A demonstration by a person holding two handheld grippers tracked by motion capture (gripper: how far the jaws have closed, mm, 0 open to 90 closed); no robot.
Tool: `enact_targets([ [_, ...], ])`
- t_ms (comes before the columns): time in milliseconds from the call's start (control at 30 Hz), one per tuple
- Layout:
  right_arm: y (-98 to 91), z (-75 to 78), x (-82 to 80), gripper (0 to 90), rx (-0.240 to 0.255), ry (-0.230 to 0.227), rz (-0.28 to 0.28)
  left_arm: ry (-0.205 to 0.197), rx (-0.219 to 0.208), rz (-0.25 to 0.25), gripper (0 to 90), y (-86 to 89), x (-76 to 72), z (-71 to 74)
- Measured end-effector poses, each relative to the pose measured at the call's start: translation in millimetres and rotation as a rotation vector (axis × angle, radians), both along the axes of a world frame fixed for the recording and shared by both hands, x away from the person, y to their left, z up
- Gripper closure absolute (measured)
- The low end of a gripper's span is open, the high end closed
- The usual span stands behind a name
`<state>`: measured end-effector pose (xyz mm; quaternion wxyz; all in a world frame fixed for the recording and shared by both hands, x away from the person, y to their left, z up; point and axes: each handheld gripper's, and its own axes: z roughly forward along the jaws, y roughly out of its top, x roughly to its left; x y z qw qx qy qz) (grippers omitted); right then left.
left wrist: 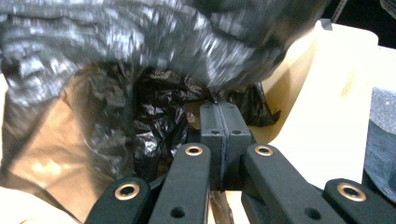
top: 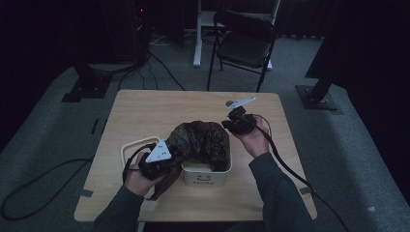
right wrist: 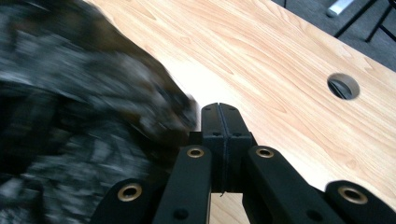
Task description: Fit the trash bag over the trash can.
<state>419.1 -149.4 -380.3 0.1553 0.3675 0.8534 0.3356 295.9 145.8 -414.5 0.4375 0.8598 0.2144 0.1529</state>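
A crumpled black plastic bag (top: pixel 203 140) bulges out of a small white bin (top: pixel 205 178) near the table's front middle. My left gripper (top: pixel 178 162) sits at the bin's left rim. In the left gripper view its jaws (left wrist: pixel 219 109) are shut on a thin fold of the black bag (left wrist: pixel 159 121), with the bin's pale wall (left wrist: pixel 327 116) to the right. My right gripper (top: pixel 227 124) hovers at the bag's far right edge. In the right gripper view its jaws (right wrist: pixel 219 109) are shut flush with no film showing between them, and the blurred bag (right wrist: pixel 93 107) lies against their left side.
A white rounded rim (top: pixel 133 145) lies on the wooden table (top: pixel 145 111) left of the bin. A round cable hole (right wrist: pixel 343 86) is in the tabletop beyond my right gripper. A black folding chair (top: pixel 244 41) stands behind the table, and cables run over the floor.
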Motion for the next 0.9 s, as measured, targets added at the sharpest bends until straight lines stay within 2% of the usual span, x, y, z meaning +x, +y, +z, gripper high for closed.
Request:
enact_targets([
  [100,-5.6,0.2,-3.1,87.9,0.028,-0.001,0.001,0.003,0.007,0.011,90.0,1.5,0.7,-1.7],
  [167,-7.3,2.4,-7.0,78.0,0.047,-0.015,0.009,0.007,0.006,0.014,90.0,1.6,2.1,-3.2],
  [200,-7.3,2.4,-7.0,78.0,0.047,-0.015,0.009,0.007,0.006,0.014,90.0,1.6,2.1,-3.2],
  [233,-8.7,6.2,-10.2,69.9,0.076,-0.030,0.024,0.008,0.005,0.015,90.0,1.7,2.6,-3.2],
  [300,-9.0,9.4,-11.3,61.2,0.104,-0.041,0.037,0.005,0.010,0.016,90.0,1.6,2.7,-3.2],
  [367,-7.6,11.4,-11.0,54.8,0.137,-0.036,0.075,0.004,0.011,0.017,90.0,1.6,3.0,-3.3],
  [400,-5.8,11.5,-10.4,52.7,0.139,-0.028,0.090,0.004,0.011,0.018,90.0,1.5,3.1,-3.4],
  [467,-0.4,9.8,-9.1,48.8,0.111,-0.033,0.093,0.004,0.010,0.019,90.0,1.5,3.3,-3.6],
  [567,6.8,5.0,-3.6,45.1,0.104,-0.011,0.114,0.002,0.013,0.021,90.0,1.5,3.4,-4.0],
  [667,12.8,1.9,0.3,43.8,0.135,0.012,0.161,0.001,0.015,0.022,90.0,1.6,3.8,-4.6],
  [767,16.2,2.5,0.7,41.1,0.159,0.004,0.197,0.002,0.016,0.021,90.0,1.9,4.4,-4.8],
  [867,20.4,3.9,1.4,41.7,0.160,0.013,0.231,0.001,0.015,0.023,90.0,1.5,4.8,-5.0],
  [900,21.8,3.9,1.8,45.1,0.155,0.014,0.243,0.000,0.016,0.023,90.0,1.6,4.9,-5.0],
])
